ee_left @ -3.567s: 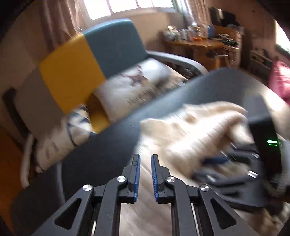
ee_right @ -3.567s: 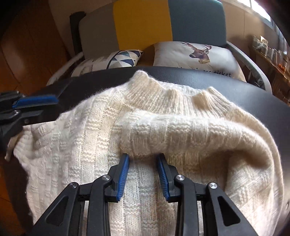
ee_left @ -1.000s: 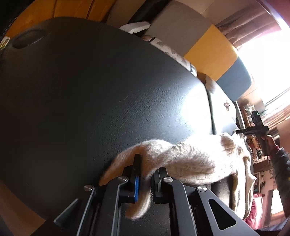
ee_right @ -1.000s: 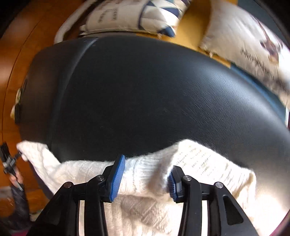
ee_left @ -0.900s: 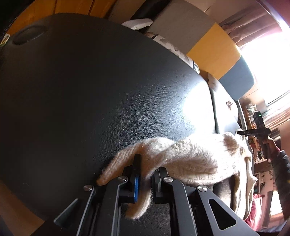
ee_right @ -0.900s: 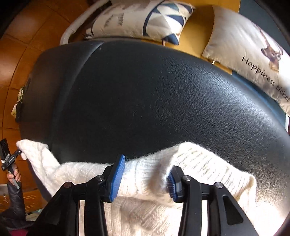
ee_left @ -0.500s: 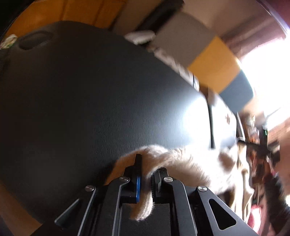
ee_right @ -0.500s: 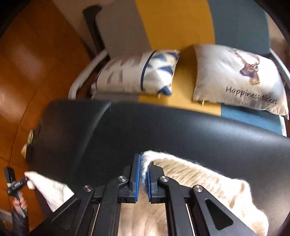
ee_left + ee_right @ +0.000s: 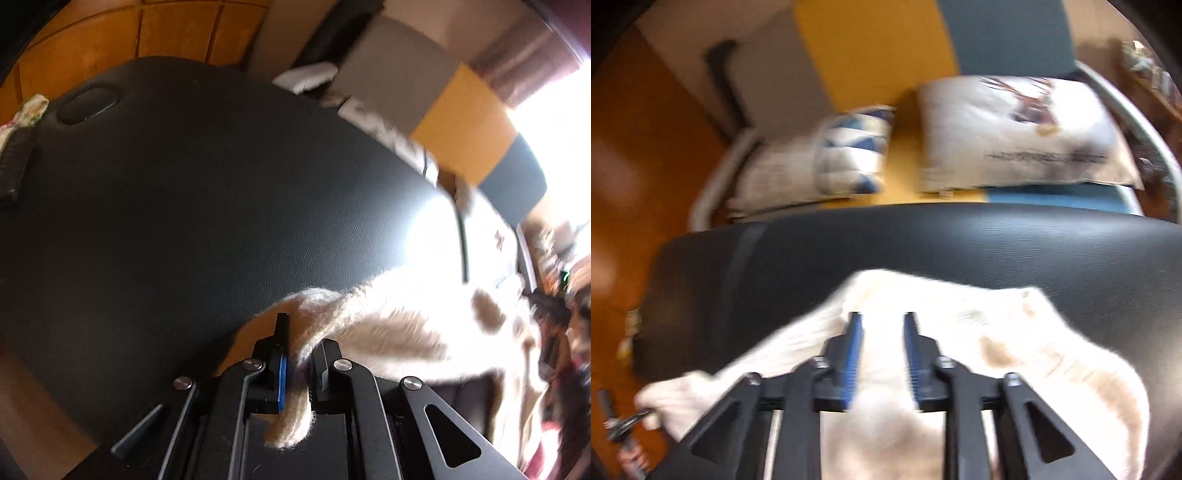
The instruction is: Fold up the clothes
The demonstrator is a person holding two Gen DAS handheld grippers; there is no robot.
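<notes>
A cream knitted sweater (image 9: 388, 325) lies on the black padded table (image 9: 184, 203). My left gripper (image 9: 301, 332) is shut on one edge of it, and a tuft of knit hangs down between the fingers. In the right wrist view the sweater (image 9: 1015, 332) spreads out under my right gripper (image 9: 882, 319), which is open with its blue pads apart just above the knit. The left gripper (image 9: 624, 424) shows small at the lower left, holding the sweater's far corner. Both views are blurred by motion.
Behind the table (image 9: 960, 243) stands a sofa with a grey, yellow and blue back, holding a deer cushion (image 9: 1027, 129) and a triangle-patterned cushion (image 9: 849, 151). The table has an oval hole (image 9: 88, 105) at its far end. Wooden floor surrounds it.
My right gripper, shut on a sweater fold half a second ago, has opened and let it go onto the table. The left gripper keeps its hold on the edge.
</notes>
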